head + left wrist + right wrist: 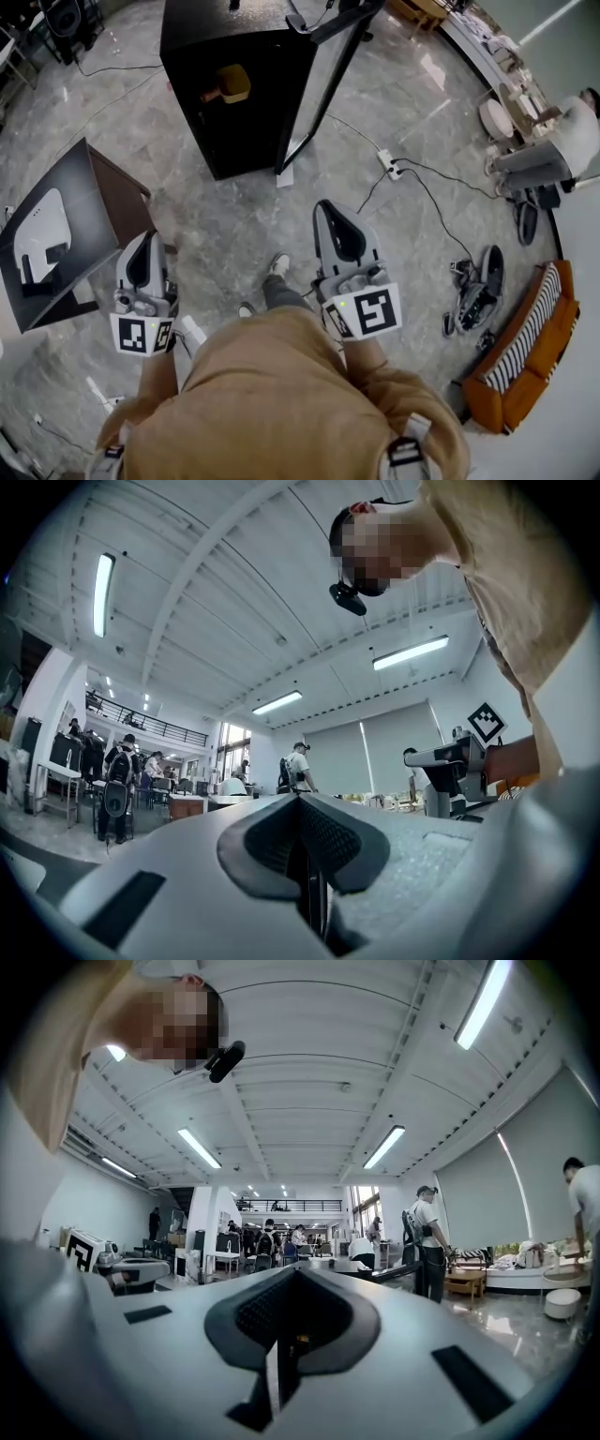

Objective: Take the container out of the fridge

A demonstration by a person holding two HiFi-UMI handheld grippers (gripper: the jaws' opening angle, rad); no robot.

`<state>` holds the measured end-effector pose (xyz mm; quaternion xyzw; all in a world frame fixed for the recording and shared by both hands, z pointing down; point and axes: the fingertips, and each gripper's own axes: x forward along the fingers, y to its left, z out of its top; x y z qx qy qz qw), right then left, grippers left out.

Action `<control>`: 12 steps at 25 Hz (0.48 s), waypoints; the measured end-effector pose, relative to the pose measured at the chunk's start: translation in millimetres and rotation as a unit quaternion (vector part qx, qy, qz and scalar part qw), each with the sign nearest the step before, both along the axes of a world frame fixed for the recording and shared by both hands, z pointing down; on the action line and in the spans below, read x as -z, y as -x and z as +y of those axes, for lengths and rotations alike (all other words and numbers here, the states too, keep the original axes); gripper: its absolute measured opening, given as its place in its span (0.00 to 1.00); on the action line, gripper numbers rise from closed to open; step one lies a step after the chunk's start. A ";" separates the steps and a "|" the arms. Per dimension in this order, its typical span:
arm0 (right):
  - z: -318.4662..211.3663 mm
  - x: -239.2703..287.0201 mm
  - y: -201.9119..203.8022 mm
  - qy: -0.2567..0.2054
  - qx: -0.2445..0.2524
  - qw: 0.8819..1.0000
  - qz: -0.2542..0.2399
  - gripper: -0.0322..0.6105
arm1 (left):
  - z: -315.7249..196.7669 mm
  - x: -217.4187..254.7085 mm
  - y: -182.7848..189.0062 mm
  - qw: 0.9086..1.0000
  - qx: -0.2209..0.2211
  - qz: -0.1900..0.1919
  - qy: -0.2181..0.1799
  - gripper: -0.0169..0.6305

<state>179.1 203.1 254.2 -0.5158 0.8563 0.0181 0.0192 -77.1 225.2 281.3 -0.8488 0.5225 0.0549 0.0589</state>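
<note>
The grey marble floor (225, 211) spreads wide around me, and the stretch between my feet and the black fridge (220, 112) is bare. The fridge stands ahead with its door (323, 84) swung out to the right, the door's lower corner reaching toward me. Left of me a dark table (70, 234) juts in at an angle, its near corner just beside my left gripper (147, 239). To the far right an orange sofa (525, 356) lines the wall, well apart from my path. A cable (427, 192) trails from a white power strip (389, 167) on the floor right of the door. The container (232, 82), yellow-orange, sits inside the fridge at the front edge of its opening. Both tools hover at waist height, far short of it. My left gripper's jaws are pressed together with nothing between them, and my right gripper (327, 211) is closed and empty too.
</note>
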 end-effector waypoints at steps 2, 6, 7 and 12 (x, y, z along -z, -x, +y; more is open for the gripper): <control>-16.2 0.6 -4.7 -0.002 0.004 1.000 0.006 0.06 | -16.2 2.0 -6.9 1.000 0.002 0.000 -0.001 0.03; -54.9 1.2 -16.7 -0.004 0.011 1.000 0.004 0.06 | -54.1 3.5 -24.1 1.000 0.001 -0.003 -0.002 0.03; -64.5 1.1 -19.5 -0.004 0.014 1.000 0.004 0.06 | -64.2 4.5 -28.5 1.000 0.002 -0.004 -0.003 0.03; -111.1 4.2 -37.1 -0.005 0.038 0.999 0.008 0.06 | -108.8 15.3 -59.4 1.000 0.009 -0.004 -0.013 0.03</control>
